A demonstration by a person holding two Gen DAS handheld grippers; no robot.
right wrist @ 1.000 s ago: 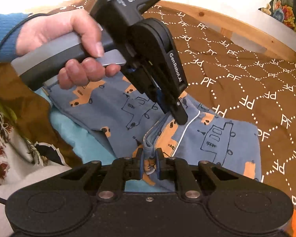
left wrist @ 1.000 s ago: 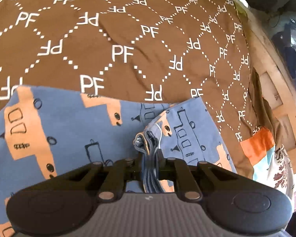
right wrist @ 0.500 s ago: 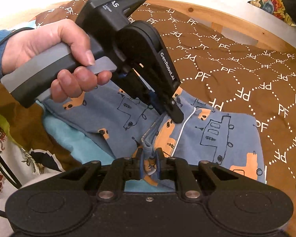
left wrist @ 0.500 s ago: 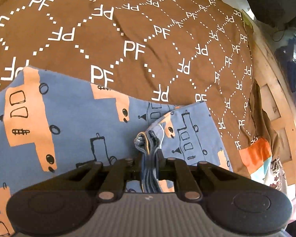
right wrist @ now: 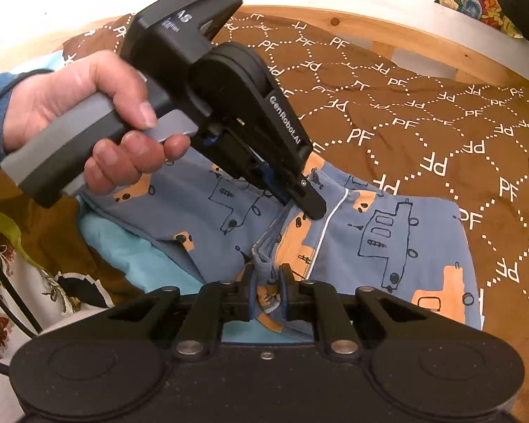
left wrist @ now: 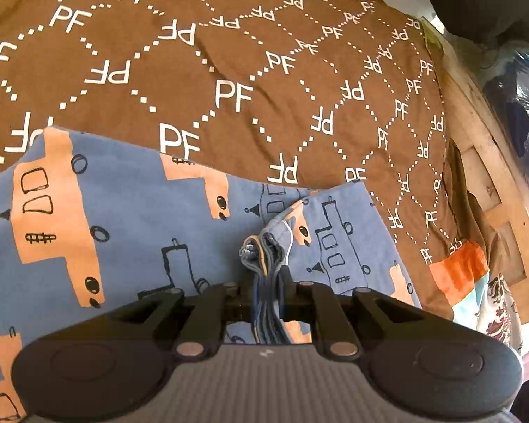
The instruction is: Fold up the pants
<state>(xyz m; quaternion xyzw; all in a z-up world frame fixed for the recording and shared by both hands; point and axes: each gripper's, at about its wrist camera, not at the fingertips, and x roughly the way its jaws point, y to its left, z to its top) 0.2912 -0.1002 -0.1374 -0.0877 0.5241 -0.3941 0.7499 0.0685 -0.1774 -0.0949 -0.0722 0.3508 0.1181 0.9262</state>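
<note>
The pants [left wrist: 123, 218] lie on the brown bedspread [left wrist: 250, 56] near its front edge, blue fabric printed with orange vehicles in black outline, already doubled over so that several layers stack at the near edge. The left gripper [left wrist: 267, 282] is clamped narrowly on a bunched stack of those layers – the edges of the cloth stand up between its jaws – and the right gripper [right wrist: 266, 282] pinches another fold of the same garment a short way along, beside a thin white cord or piping [right wrist: 326, 236] that runs across the cloth. Two grips on one edge, close together, suit carrying that edge as a straight line; my judgement is that the doubled part is being held up in order to lay it over the rest of the garment. The person's left hand [right wrist: 98, 120] wraps the grey handle of the left tool, with a finger on its trigger, which keeps the jaws pressed. Readable writing: the bedspread repeats the white letters "PF" inside a dotted diamond grid, some upright and some mirrored; the side of the left tool reads "GenRobot.AI", and its top housing shows "AS" – the small line beneath is too fine to read. A wooden bed frame [right wrist: 405, 40] borders the bedspread.
</note>
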